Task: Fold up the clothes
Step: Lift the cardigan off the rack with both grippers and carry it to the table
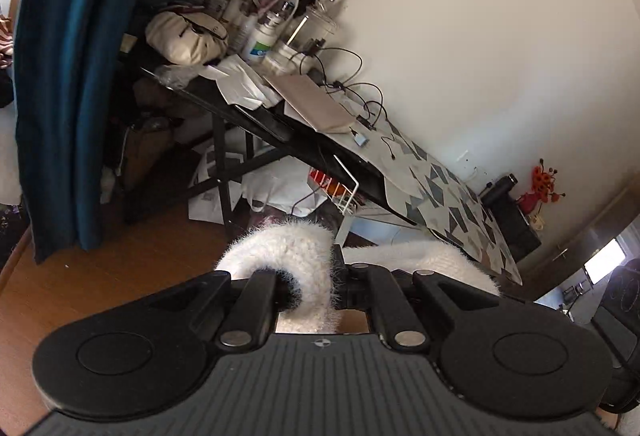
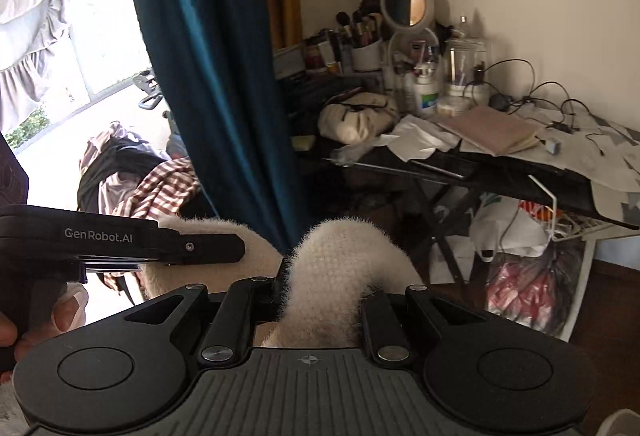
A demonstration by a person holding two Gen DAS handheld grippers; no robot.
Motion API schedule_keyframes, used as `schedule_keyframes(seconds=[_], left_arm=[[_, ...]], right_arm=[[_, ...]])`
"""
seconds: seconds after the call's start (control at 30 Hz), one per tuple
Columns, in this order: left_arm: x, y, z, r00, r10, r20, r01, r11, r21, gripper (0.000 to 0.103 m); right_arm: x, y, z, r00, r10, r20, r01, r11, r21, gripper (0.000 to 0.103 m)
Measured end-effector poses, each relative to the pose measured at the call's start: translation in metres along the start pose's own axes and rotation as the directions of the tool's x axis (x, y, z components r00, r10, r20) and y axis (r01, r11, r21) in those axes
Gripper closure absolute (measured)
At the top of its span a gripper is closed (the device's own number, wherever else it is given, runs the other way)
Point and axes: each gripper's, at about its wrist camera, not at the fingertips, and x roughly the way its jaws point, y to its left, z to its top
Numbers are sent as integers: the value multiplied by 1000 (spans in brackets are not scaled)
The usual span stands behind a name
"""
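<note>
Both the left gripper (image 1: 338, 276) and the right gripper (image 2: 320, 276) are clamped on bunched edges of a fluffy white sweater (image 1: 288, 256), held in the air near a cluttered desk (image 1: 304, 140), where thick slack fabric could slip free.

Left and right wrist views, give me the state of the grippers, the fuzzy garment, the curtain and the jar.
Left gripper: shut on the white fuzzy garment.
Right gripper: shut on the same garment, held up.
Teal curtain: drawn aside, window uncovered.
Glass jar: upright, lid on.
</note>
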Motion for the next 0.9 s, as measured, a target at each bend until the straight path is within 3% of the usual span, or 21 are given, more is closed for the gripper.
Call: schedule_keyframes(seconds=[0.3, 0.5, 0.7, 0.9], left_arm=[[112, -31, 33, 995, -15, -100, 14, 1000, -6, 96], [209, -49, 90, 986, -27, -166, 26, 1000, -8, 96], [295, -88, 144, 975, -62, -213, 81, 993, 84, 96], [365, -136, 156, 959, -68, -276, 111, 983, 143, 96]], right_arm=[[18, -104, 9, 996, -70, -51, 75, 993, 93, 92], [56, -160, 41, 992, -112, -64, 121, 982, 148, 92], [88, -230, 85, 982, -180, -51, 187, 950, 250, 92], [103, -302, 102, 970, -241, -10, 232, 919, 319, 92]])
